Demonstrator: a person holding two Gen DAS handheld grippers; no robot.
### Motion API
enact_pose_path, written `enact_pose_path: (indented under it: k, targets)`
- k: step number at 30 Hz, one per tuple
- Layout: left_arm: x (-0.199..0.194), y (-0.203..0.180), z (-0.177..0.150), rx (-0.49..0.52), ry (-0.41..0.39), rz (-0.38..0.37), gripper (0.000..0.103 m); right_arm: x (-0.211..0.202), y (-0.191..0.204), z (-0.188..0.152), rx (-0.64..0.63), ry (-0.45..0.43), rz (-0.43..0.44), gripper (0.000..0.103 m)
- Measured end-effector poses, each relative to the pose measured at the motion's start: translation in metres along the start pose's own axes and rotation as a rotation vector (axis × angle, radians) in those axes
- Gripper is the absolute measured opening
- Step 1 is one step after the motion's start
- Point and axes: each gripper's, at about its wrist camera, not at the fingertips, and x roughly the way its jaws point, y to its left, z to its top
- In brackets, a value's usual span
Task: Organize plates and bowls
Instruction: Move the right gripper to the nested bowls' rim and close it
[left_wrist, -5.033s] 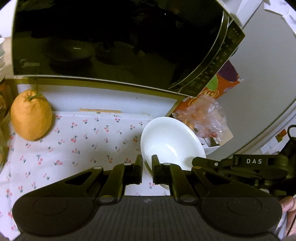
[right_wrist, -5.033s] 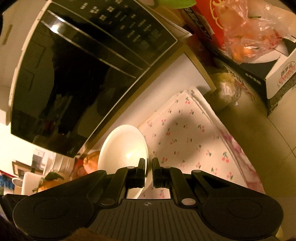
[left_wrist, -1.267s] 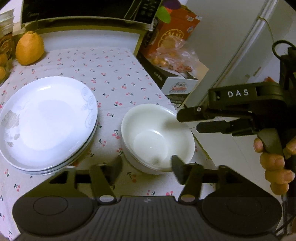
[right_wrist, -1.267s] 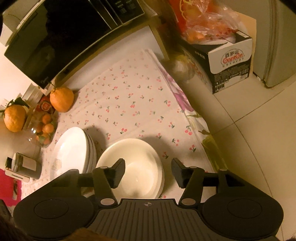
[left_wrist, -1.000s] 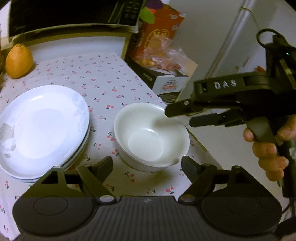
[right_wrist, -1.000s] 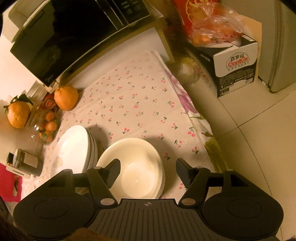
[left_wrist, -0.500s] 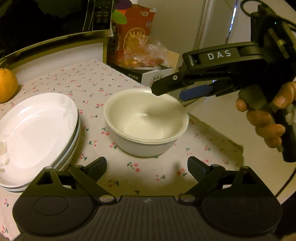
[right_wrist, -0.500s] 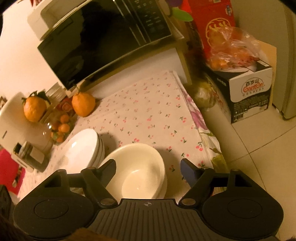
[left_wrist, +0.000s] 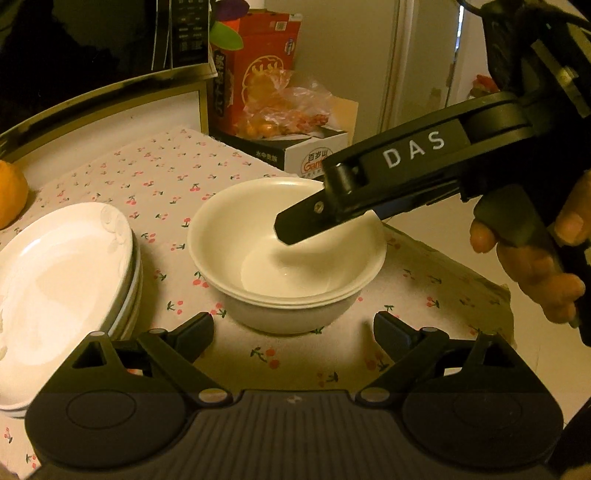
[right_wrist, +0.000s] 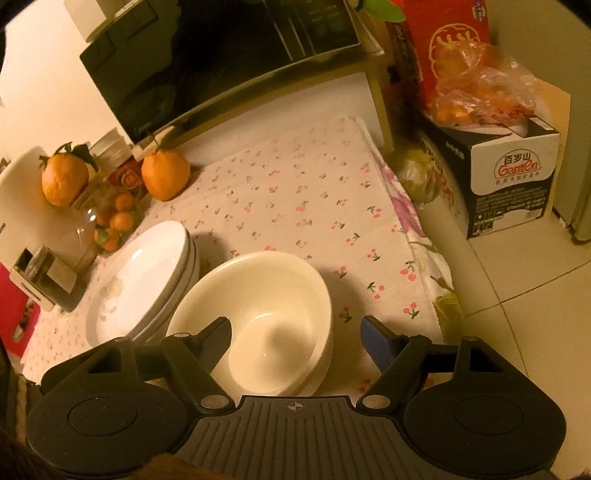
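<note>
Left tongs (left_wrist: 293, 326) spread wide, released, low over the cloth just in front of the stacked bowls (left_wrist: 286, 254). Right tongs (right_wrist: 295, 332) likewise spread, gripping nothing, one finger over the bowl stack's rim, the other outside it; seen from the left wrist, right tongs (left_wrist: 295, 225) poised above the bowl mouth, apart from it. Bowls nested, upright, on the cherry-print cloth (right_wrist: 295, 206) covering the counter. Stack of white plates (right_wrist: 144, 280) just beside the bowls, on their left. Farther back: orange (right_wrist: 165, 176), black microwave (right_wrist: 221, 55), Ganten box (right_wrist: 513, 184) off the counter's right edge.
</note>
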Motion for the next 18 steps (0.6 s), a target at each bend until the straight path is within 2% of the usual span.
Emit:
enact_pose_path:
  k: [18]
  targets:
    - [0.0098,0.0063,0.0082,-0.008,-0.009,0.009,0.085,0.0081,0.0042,0.0021,0.020,0.007,0.007,0.076]
